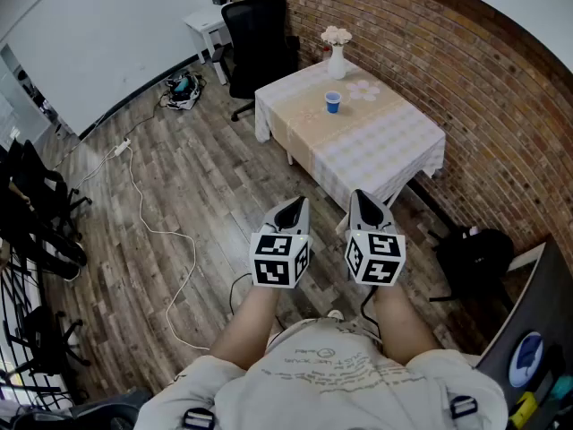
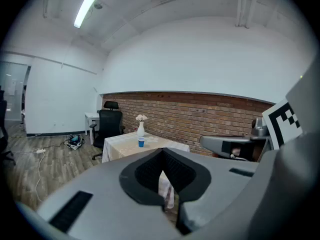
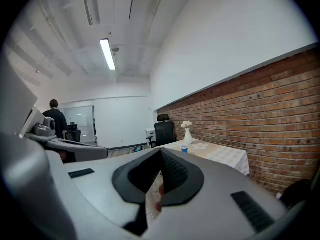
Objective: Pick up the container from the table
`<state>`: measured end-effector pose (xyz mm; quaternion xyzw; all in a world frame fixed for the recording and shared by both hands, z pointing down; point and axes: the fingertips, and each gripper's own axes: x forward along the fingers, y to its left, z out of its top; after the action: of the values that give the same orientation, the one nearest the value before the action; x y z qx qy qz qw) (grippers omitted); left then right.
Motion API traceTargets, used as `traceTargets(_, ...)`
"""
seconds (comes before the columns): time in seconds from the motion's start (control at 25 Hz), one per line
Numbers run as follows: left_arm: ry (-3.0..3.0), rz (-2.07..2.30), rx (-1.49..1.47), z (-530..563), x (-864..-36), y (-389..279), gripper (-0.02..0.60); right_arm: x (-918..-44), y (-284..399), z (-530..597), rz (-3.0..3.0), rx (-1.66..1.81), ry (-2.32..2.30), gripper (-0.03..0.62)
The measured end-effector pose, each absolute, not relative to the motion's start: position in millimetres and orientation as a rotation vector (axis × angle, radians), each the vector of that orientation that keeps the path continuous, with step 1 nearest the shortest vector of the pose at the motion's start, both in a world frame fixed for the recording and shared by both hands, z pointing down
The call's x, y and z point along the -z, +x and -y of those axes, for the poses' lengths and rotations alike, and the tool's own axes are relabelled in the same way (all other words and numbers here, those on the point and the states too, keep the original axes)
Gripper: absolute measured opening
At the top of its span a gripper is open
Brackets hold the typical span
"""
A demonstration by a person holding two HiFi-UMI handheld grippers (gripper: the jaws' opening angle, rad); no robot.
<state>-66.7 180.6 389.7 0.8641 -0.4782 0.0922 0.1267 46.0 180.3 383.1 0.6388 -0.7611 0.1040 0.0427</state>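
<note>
Approach stage: left gripper (image 1: 294, 206) and right gripper (image 1: 362, 199), jaws pressed together and empty, hang well apart from the blue cup (image 1: 333, 102) on the table (image 1: 394, 146), so the next move likely means stepping closer and spreading jaws.

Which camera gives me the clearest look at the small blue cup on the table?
Head view: the small blue cup stands unobstructed, seen from above with the tablecloth around it. Both gripper views show it only tiny and distant, from the side.

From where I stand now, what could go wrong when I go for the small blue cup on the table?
The white vase of flowers stands close behind the small blue cup on the cloth-covered table; a long reach could tip it.
The white cable on the wooden floor could trip you.
The left gripper and right gripper are shut; one must open first.
</note>
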Motion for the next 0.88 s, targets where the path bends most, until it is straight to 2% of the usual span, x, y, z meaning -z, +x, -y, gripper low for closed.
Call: traceTargets(0.88,2.501,1.446,-0.285,-184,-388,-14,0.002,-376,93,-184,2.426,-0.300,1.914,0.000)
